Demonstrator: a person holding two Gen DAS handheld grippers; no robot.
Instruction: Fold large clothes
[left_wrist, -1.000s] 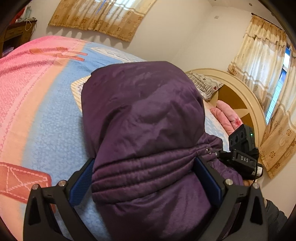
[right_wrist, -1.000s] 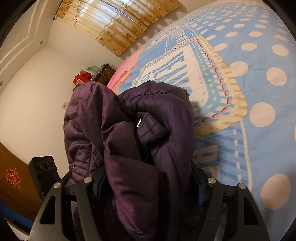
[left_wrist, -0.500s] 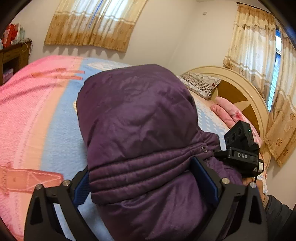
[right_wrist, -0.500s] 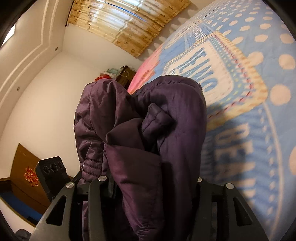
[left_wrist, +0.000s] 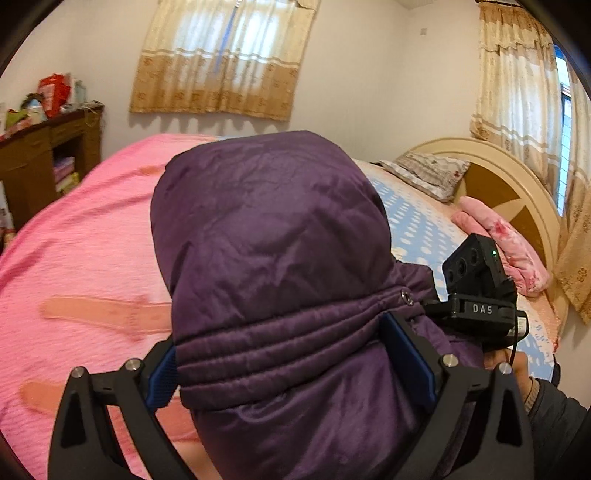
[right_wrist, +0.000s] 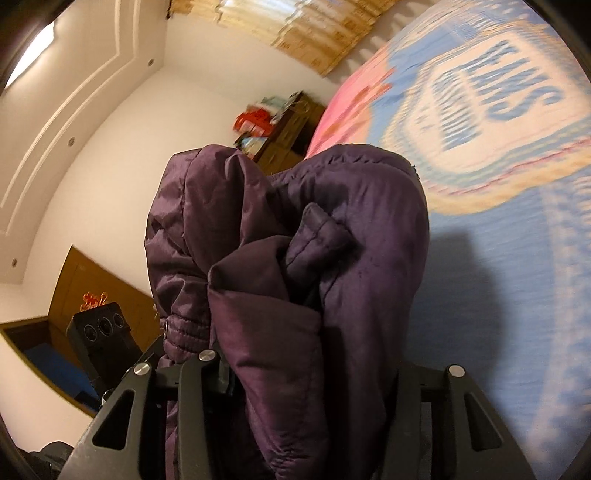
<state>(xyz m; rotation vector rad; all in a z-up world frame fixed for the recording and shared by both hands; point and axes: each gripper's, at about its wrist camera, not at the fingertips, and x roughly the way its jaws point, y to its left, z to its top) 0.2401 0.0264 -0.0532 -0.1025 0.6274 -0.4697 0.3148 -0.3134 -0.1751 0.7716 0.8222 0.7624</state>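
Note:
A bulky purple padded jacket (left_wrist: 273, 258) is bundled up and held in the air over the bed. My left gripper (left_wrist: 291, 358) is shut on a thick quilted fold of it, blue pads pressed to both sides. My right gripper (right_wrist: 314, 373) is shut on another bunch of the same jacket (right_wrist: 295, 266), which hangs over and hides its fingertips. The right gripper's black body (left_wrist: 480, 295) shows just right of the jacket in the left wrist view; the left gripper's body (right_wrist: 99, 332) shows at the lower left of the right wrist view.
The bed has a pink and blue cover (left_wrist: 81, 266) with a dotted blue part (right_wrist: 517, 295). A cream headboard (left_wrist: 517, 184), a patterned pillow (left_wrist: 428, 173) and a pink folded cloth (left_wrist: 506, 243) lie at the right. A dark wooden cabinet (left_wrist: 40, 162) stands at the left.
Both grippers have lifted and tilted up with the jacket still held. More of the room, cabinet and walls shows now; the bed sits lower in both views.

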